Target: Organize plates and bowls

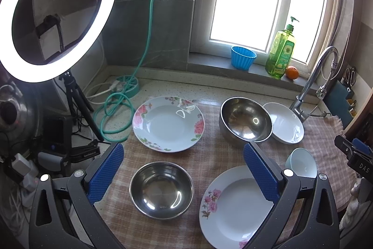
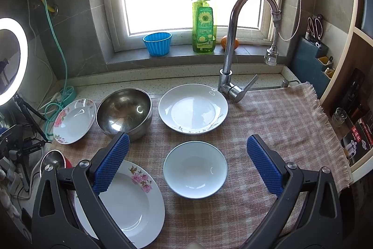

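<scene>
On the checked cloth [image 1: 209,155] lie a far floral plate [image 1: 168,124], a near floral plate [image 1: 235,209], a small steel bowl [image 1: 161,189], a large steel bowl [image 1: 246,119], a white plate [image 1: 285,123] and a pale blue bowl [image 1: 302,162]. My left gripper [image 1: 184,148] is open and empty above the small steel bowl. My right gripper [image 2: 187,140] is open and empty above the pale blue bowl [image 2: 195,169]. The right wrist view also shows the white plate [image 2: 193,109], large steel bowl [image 2: 124,112], near floral plate [image 2: 123,202] and far floral plate [image 2: 74,120].
A tap [image 2: 233,43] stands behind the white plate. The sill holds a blue cup [image 2: 157,43], a green soap bottle [image 2: 203,22] and an orange [image 1: 291,72]. A ring light [image 1: 56,11] on a tripod, a green hose [image 1: 116,113] and cables crowd the left. A knife holder [image 2: 312,53] stands at right.
</scene>
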{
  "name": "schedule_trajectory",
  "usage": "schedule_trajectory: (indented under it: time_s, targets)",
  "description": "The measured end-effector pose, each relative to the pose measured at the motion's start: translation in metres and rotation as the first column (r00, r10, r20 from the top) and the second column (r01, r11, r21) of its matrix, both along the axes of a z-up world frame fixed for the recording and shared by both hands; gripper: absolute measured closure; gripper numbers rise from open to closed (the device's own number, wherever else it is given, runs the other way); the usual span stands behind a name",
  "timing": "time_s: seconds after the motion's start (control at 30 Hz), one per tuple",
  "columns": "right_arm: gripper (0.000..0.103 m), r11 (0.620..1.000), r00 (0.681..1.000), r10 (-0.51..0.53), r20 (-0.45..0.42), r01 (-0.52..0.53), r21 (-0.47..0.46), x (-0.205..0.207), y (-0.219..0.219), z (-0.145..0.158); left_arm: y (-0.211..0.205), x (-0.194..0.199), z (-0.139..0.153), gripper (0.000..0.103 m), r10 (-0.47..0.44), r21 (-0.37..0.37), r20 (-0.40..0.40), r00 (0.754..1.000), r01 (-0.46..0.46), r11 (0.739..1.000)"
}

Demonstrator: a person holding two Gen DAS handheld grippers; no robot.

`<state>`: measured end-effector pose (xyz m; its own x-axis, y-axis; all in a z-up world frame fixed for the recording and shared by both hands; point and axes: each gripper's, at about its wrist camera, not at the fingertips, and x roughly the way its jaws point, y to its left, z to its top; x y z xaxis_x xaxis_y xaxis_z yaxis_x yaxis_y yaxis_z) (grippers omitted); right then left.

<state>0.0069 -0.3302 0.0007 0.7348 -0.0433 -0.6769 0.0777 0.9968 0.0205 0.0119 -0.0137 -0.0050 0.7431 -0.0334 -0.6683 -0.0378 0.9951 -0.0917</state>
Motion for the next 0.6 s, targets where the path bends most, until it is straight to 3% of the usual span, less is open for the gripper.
schedule_trajectory:
  time_s: [0.6]
  targets:
    - [0.000,1.000,1.000,-0.001,-0.002,0.001,0.000,-0.0006,0.0006,-0.0007,-0.0006,0.0000,0.0000,0.001,-0.001,0.000,-0.001,1.000,0.001,1.000]
